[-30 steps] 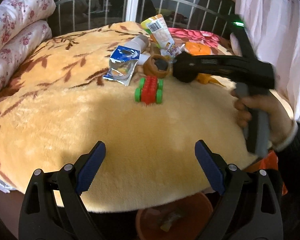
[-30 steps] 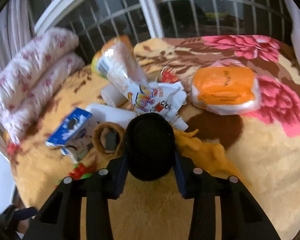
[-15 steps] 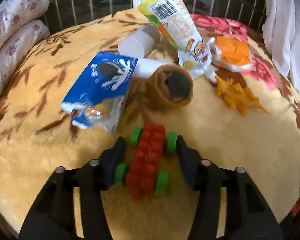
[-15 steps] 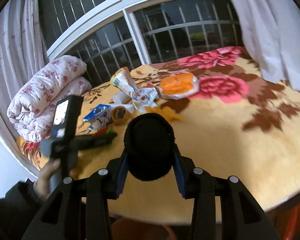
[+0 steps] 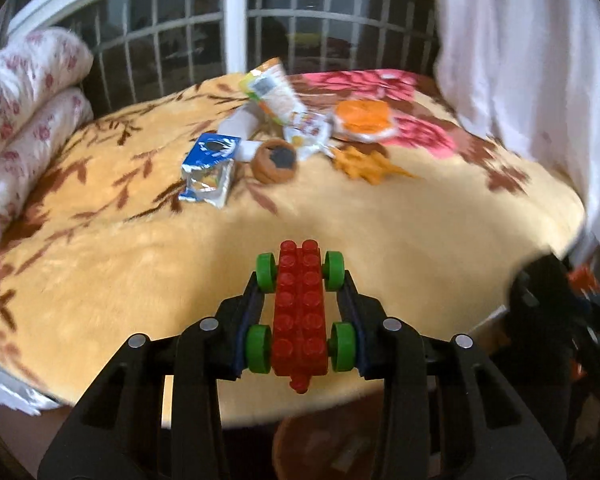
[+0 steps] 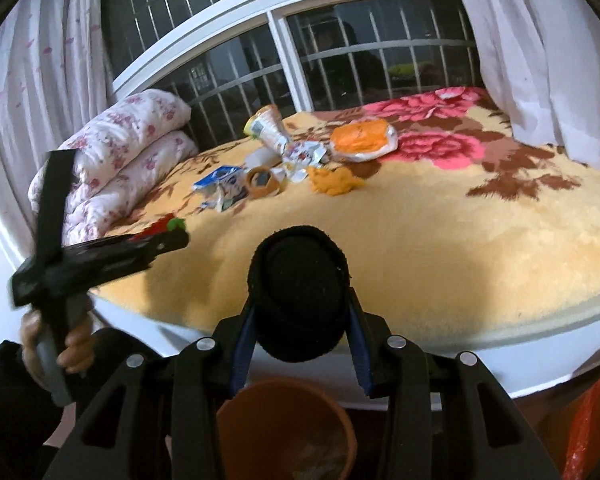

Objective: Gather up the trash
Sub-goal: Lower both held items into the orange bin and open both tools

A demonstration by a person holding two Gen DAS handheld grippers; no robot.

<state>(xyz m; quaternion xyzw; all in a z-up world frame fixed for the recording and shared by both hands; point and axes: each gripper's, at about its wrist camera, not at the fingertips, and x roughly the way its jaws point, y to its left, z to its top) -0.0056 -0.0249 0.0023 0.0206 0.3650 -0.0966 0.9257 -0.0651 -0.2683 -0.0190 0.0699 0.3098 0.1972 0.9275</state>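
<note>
Red brick car [image 5: 300, 312] clamped in left gripper [image 5: 300, 280] — black foam ball [image 6: 299, 292] in right gripper [image 6: 299, 300].
Both past blanket [image 6: 440, 240] edge, above orange bin [image 6: 286, 420] — wide bare plush ahead.

Red brick toy car [image 5: 299, 312], four green wheels: held off the bed, nose forward. Black round foam piece [image 6: 300, 292]: held above the brown bin [image 6: 286, 432]. On the blanket, clustered near the window: blue cookie wrapper [image 5: 210, 170], torn open; brown ring-shaped piece [image 5: 275, 160], beside it; white-and-orange snack pouch [image 5: 278, 100], propped up; orange packet [image 5: 362, 120], lying flat; orange crumpled scrap [image 5: 366, 164].
</note>
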